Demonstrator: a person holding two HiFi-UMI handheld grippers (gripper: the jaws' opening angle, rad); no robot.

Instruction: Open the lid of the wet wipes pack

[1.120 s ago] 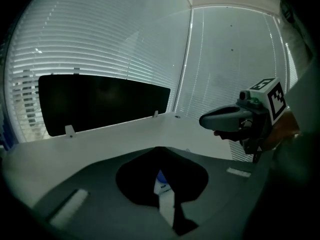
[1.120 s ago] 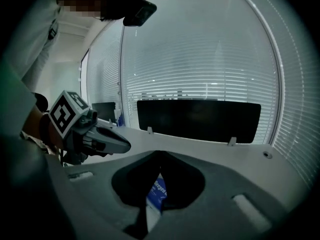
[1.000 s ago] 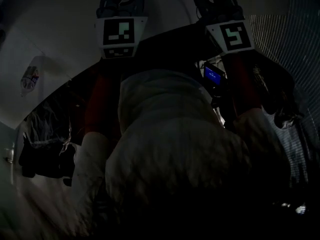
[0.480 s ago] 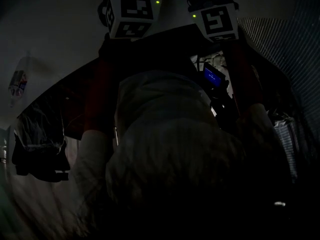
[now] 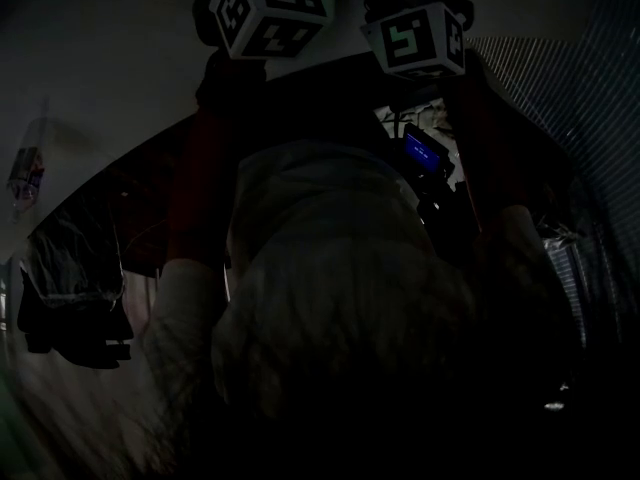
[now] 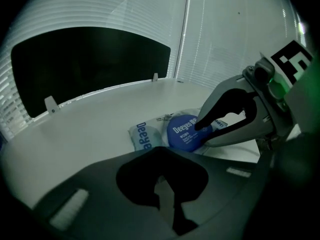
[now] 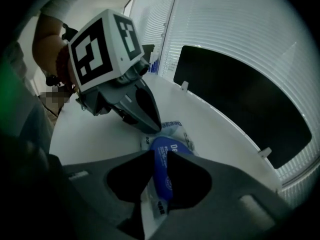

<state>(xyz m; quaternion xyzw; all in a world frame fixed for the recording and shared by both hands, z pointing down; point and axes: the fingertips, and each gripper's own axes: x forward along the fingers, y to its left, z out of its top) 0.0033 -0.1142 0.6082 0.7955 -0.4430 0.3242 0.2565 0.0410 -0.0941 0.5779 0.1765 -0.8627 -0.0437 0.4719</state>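
The wet wipes pack (image 6: 143, 137) lies on the white table (image 6: 95, 119), its round blue lid (image 6: 184, 132) facing the left gripper view. My right gripper (image 7: 160, 156) is shut on the blue lid (image 7: 162, 171), which stands edge-on between its jaws; its fingertips (image 6: 201, 125) meet on the lid's right rim. My left gripper (image 6: 161, 151) is shut, its pointed tip (image 7: 151, 126) pressed down on the pack (image 7: 175, 129) behind the lid. The head view is very dark and shows only both marker cubes (image 5: 275, 13) (image 5: 415, 38), not the pack.
A dark panel (image 6: 90, 64) with small clips stands along the table's far rim, with white blinds (image 6: 235, 39) behind. A person's hand (image 7: 50, 49) holds the left gripper. In the head view a small blue lit screen (image 5: 424, 152) glows and dark cloth (image 5: 70, 298) hangs at left.
In the head view both marker cubes have risen toward the top edge and turned, the left one most. The dark surroundings have drifted slightly left.
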